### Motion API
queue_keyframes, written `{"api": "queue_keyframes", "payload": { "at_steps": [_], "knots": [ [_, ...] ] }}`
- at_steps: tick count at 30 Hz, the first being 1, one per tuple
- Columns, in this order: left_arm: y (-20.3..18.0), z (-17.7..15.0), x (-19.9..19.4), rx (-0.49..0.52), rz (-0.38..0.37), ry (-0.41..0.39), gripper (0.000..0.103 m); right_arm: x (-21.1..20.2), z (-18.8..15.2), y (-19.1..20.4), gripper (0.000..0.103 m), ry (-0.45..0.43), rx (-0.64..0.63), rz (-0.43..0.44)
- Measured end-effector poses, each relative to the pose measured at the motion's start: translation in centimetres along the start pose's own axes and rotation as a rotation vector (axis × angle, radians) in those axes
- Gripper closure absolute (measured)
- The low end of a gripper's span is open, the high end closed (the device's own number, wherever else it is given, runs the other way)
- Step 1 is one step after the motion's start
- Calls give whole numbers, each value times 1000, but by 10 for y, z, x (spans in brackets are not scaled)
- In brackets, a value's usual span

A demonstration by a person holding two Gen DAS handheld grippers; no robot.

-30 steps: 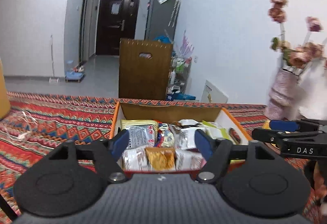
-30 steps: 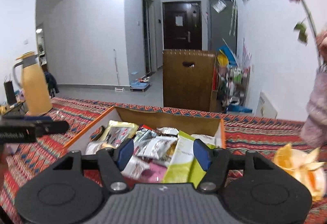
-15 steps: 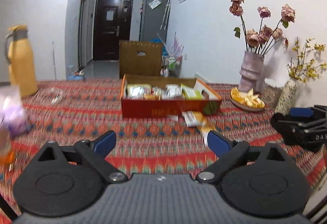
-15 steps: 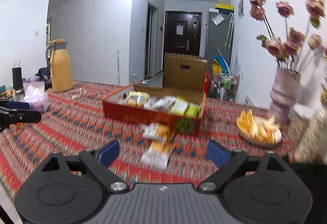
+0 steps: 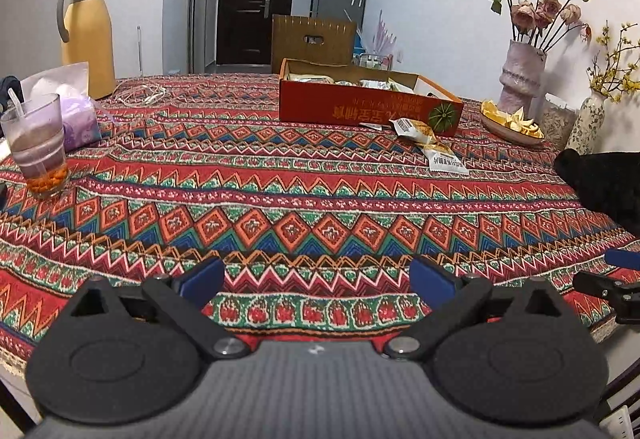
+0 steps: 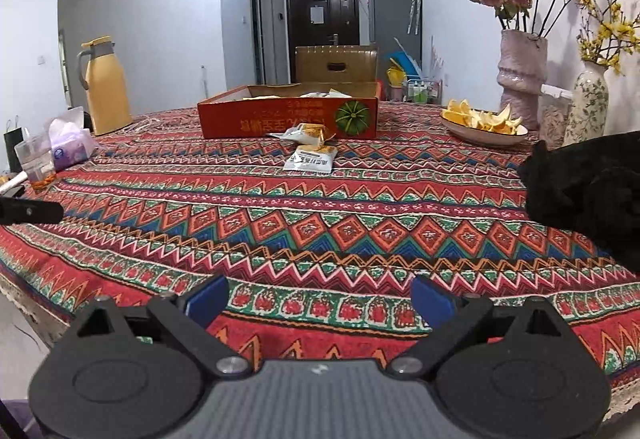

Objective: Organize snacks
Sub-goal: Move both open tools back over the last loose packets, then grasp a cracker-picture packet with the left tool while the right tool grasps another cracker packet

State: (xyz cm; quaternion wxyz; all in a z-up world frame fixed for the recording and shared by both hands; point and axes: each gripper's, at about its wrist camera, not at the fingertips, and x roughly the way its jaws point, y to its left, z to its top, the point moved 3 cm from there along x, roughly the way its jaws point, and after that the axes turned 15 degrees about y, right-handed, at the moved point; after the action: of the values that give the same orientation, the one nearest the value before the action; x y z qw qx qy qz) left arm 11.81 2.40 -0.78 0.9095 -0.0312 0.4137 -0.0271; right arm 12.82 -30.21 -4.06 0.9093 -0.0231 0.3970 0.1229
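Observation:
A red cardboard box holding several snack packets stands at the far side of the patterned tablecloth. Two snack packets lie on the cloth in front of it: one orange-and-white against the box, one white-labelled nearer. My left gripper is open and empty, low over the near table edge, far from the box. My right gripper is open and empty, also at the near edge. The right gripper's fingers show at the right edge of the left wrist view.
A yellow thermos, a purple tissue pack and a glass with a drink stand at the left. A plate of orange peel, two flower vases and a black cloth are at the right.
Both grippers have pulled back from over the box to the near table edge and opened wider. Two packets now lie in front of the box.

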Motion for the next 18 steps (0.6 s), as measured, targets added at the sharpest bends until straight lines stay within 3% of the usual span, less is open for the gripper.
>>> {"api": "queue_keyframes", "payload": {
  "at_steps": [7, 12, 18],
  "knots": [
    [5, 15, 13, -19, 6, 13, 2, 15, 24, 2, 5, 19, 21, 8],
    [5, 34, 27, -12, -8, 15, 2, 48, 74, 1, 8, 25, 43, 74],
    [10, 69, 54, -15, -7, 35, 2, 132, 156, 13, 22, 94, 0, 77]
  ]
}}
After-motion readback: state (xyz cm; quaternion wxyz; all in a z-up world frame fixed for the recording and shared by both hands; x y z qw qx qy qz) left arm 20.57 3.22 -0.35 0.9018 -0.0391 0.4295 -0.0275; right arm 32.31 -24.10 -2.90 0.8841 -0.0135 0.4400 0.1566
